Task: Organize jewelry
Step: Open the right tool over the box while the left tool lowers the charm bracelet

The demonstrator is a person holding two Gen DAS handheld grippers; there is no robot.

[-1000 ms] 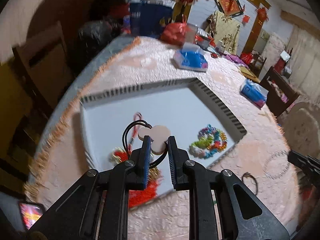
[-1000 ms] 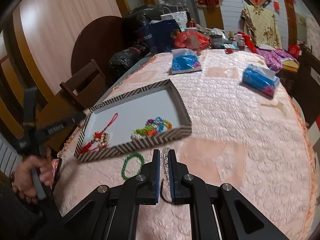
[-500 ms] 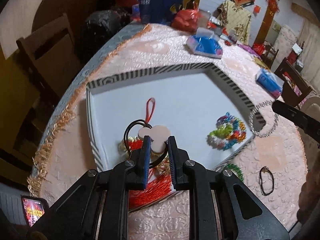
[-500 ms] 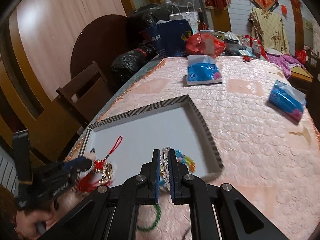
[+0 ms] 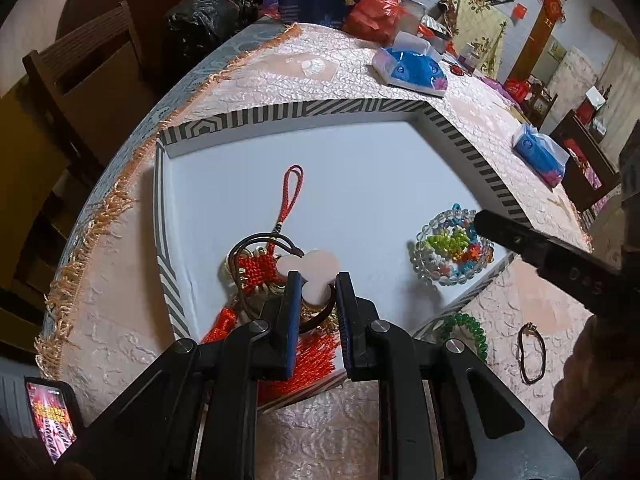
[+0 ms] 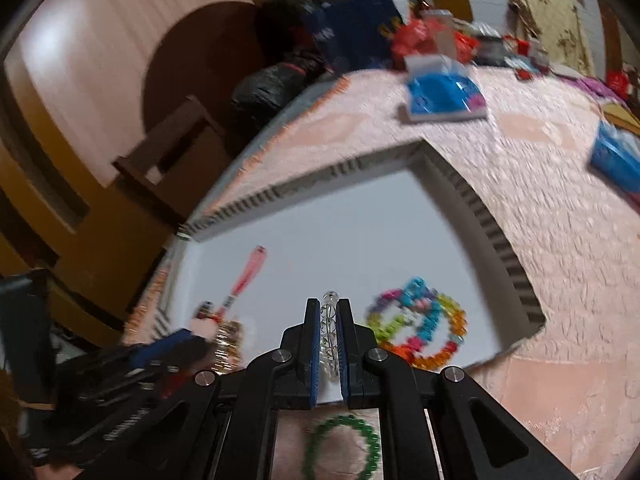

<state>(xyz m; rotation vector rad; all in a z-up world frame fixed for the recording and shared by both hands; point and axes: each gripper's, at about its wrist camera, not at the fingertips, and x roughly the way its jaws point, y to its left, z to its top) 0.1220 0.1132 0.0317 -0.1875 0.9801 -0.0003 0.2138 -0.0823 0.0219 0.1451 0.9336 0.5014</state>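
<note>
Jewelry lies partly in the tray (image 5: 400,112), partly on the cloth (image 5: 304,68) beside it. Left wrist view: left gripper (image 5: 316,292), nearly closed, pinches a pale charm (image 5: 310,268) on a dark cord (image 5: 256,240), hanging over the red tassel (image 5: 264,268). Set down here, cord and tassel could tangle. A clear bracelet (image 5: 424,236), carried by the right gripper (image 5: 480,218), hangs over the colourful bracelet (image 5: 456,248); dropped, the two may interlock. Green bracelet (image 5: 466,328) and dark band (image 5: 530,356) lie outside.

Right wrist view: right gripper (image 6: 329,320), almost shut, clamps the clear bracelet edge-on. Motion blur suggests speed; beads could slip from so narrow a hold.
</note>
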